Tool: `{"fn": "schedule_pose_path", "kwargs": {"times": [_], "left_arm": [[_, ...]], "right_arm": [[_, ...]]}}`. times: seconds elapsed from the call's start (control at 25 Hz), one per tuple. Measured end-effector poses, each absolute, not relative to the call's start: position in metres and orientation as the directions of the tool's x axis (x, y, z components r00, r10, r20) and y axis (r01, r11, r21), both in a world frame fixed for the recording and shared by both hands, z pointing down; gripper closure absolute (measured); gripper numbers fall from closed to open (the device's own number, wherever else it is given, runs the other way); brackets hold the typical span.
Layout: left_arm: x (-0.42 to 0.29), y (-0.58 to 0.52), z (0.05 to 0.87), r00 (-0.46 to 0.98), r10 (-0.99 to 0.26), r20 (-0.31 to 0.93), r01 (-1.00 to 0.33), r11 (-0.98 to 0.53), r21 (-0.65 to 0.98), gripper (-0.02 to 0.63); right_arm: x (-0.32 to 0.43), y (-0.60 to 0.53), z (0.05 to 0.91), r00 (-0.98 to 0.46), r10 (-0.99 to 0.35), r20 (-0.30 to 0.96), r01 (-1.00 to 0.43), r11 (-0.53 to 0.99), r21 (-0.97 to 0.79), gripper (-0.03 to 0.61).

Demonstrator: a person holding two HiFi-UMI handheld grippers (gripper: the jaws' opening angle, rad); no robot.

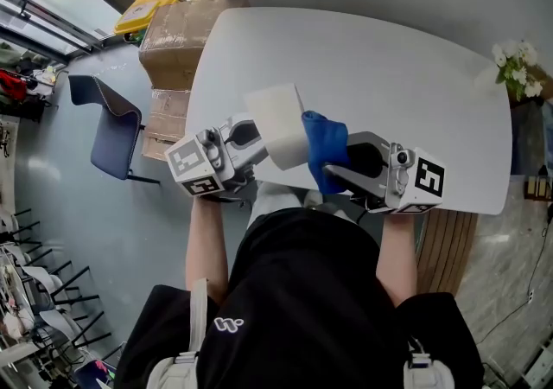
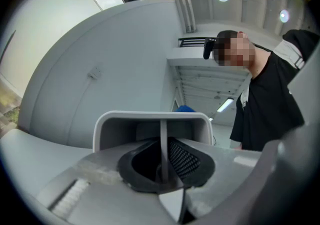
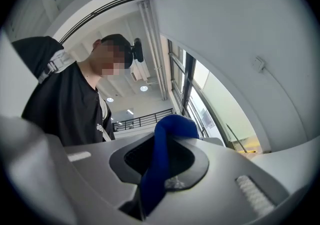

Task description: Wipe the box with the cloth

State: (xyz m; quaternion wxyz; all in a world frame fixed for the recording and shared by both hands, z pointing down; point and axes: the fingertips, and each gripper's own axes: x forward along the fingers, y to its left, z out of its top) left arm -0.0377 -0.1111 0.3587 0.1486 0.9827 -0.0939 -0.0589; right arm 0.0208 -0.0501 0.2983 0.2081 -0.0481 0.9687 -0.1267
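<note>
A white open box (image 1: 278, 124) is held up over the near edge of the table, with my left gripper (image 1: 257, 147) shut on one of its thin walls. In the left gripper view the box wall (image 2: 161, 134) stands edge-on between the jaws of my left gripper (image 2: 162, 171). My right gripper (image 1: 335, 171) is shut on a blue cloth (image 1: 326, 149), which presses against the box's right side. The cloth (image 3: 161, 161) hangs bunched from the jaws of my right gripper (image 3: 152, 184). A bit of the cloth (image 2: 185, 109) peeks over the box rim.
The grey-white table (image 1: 389, 76) stretches ahead. White flowers (image 1: 517, 67) stand at its far right corner. Cardboard boxes (image 1: 177, 41) and a blue chair (image 1: 108, 124) stand on the floor to the left. The person's body is close behind both grippers.
</note>
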Motion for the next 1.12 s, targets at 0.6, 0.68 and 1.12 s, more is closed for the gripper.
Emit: {"fn": "schedule_pose_path", "kwargs": {"times": [0.6,0.68,1.12], "left_arm": [[-0.02,-0.098,0.395,0.978,-0.136,0.16,-0.17,-0.961,0.218,0.562],[-0.019,-0.099,0.407,0.964,-0.133,0.23,-0.18,-0.964,0.195,0.562],[-0.013,-0.105,0.482,0.822,-0.063,0.567,-0.166,-0.977,0.131,0.562]], "right_arm": [[0.079,-0.105,0.3,-0.721,-0.498,-0.482,-0.328,0.857,-0.397,0.523],[0.084,-0.108,0.304,-0.707,-0.525,-0.474,-0.349,0.842,-0.411,0.524],[0.094,-0.114,0.32,-0.668,-0.609,-0.427,-0.427,0.784,-0.45,0.525]]}}
